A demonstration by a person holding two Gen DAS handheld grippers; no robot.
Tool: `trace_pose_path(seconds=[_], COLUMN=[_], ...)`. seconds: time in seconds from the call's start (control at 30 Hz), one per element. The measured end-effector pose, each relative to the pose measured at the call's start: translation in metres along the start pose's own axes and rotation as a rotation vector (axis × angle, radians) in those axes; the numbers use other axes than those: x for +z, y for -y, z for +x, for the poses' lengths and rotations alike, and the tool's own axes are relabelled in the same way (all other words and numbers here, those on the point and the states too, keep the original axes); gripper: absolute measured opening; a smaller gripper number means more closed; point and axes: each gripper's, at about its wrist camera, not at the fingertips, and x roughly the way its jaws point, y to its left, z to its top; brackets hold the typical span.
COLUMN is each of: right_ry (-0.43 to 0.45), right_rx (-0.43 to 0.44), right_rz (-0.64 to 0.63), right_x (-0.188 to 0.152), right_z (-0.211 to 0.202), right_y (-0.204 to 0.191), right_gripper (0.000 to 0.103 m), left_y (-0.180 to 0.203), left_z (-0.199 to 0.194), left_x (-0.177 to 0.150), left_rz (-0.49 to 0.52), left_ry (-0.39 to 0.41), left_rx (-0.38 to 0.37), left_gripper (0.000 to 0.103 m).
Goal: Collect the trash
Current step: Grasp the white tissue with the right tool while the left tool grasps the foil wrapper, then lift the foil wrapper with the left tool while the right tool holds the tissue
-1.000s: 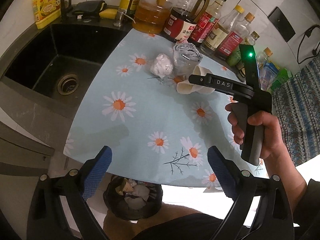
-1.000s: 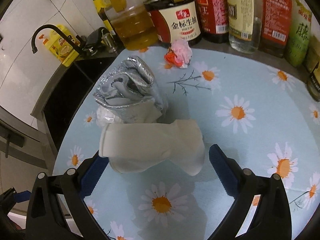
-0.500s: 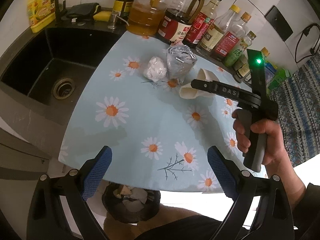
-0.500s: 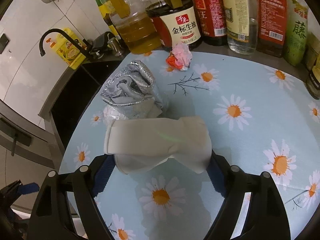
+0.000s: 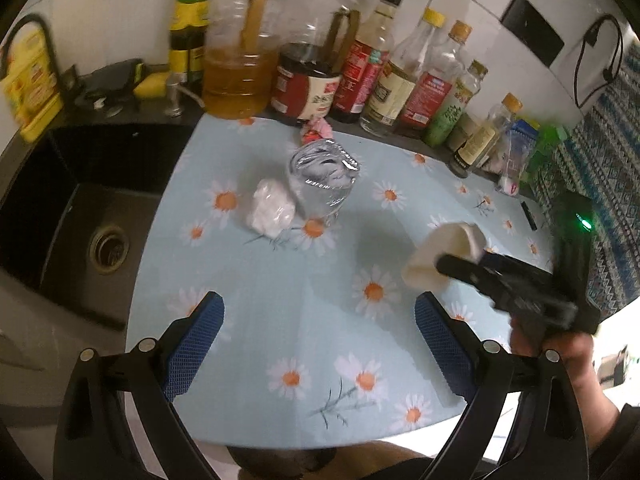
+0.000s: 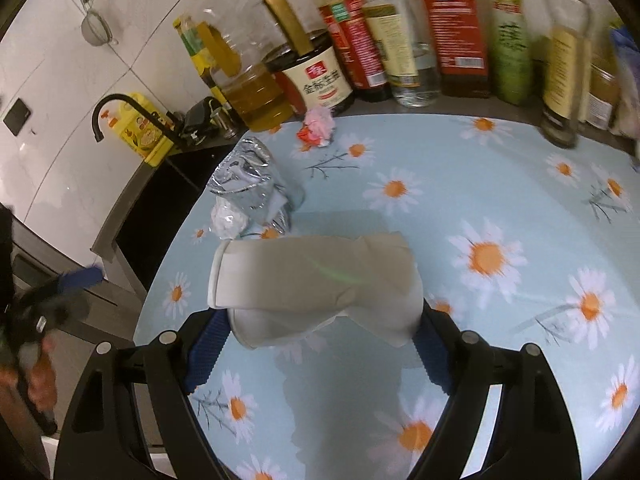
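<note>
Between the right tongs [image 6: 316, 336] sits a crushed white cup [image 6: 312, 284], pinched by both pads and raised off the worktop [image 6: 460, 168]. Beyond it lie a foil bag [image 6: 252, 188] and pink wad [image 6: 318, 126]. Left tongs [image 5: 316, 344] gape wide, empty.

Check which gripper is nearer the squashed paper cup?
Right. The right gripper is clamped on the paper cup, lifted off the table; the left gripper hangs open and empty, well off to its side.
</note>
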Motion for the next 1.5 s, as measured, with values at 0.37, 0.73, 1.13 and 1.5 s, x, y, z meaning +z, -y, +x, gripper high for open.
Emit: trace_pose_path(seconds=[0.37, 0.73, 1.13, 1.5], right_ry=[0.062, 0.028, 0.056, 0.05], right_rx=[0.002, 0.036, 0.026, 0.008], right_rz=[-0.027, -0.016, -0.043, 0.007], right_x=[-0.033, -0.05, -0.049, -0.056], right_z=[-0.034, -0.035, -0.046, -0.05], right_y=[0.02, 0.044, 0.052, 0.061], right_gripper=[0.082, 0.082, 0.082, 0.082], left_y=[0.027, 0.033, 0.027, 0.04], left_z=[0.046, 0.101, 0.137, 0.139], left_x=[0.04, 0.077, 0.106, 0.109], left_rz=[0.108, 0.17, 0.18, 0.3], left_ry=[-0.053, -0.108, -0.149, -0.136], left_rx=[0.031, 0.168, 0.21, 0.199], left_gripper=[0.093, 0.093, 0.093, 0.064])
